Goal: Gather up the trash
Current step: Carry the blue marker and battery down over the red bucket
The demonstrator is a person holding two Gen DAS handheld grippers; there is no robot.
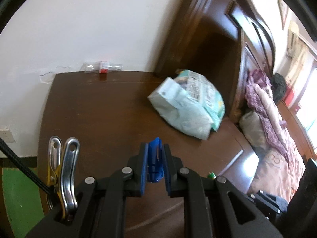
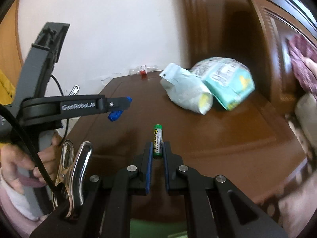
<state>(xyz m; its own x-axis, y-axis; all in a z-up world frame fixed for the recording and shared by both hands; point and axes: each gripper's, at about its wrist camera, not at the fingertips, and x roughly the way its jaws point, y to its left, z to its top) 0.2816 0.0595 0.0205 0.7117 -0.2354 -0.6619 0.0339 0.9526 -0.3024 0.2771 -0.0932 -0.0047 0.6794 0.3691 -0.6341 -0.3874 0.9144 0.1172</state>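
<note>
your left gripper was pinching a small blue plastic piece, the pads pressed on both its sides. your right gripper was closed on a green aa battery, gripped near its lower end so most of its length stuck out forward past the pads. both pieces looked clear of the dark wooden surface, though blur made the gap hard to judge. holding each by one end seemed sensible: the free end could go first into whatever bin you were heading for, and none was in view.

other likely trash was left: a clear plastic wrapper with a red label lay at the far edge of the surface, against the white wall. a pale green soft pack sat toward the right, near the carved wooden headboard; whether it counted as trash you could not tell.

open room lay in the middle of the surface, between your grippers and the wrapper. the right edge was tighter, with the bed and its bedding just beyond.
</note>
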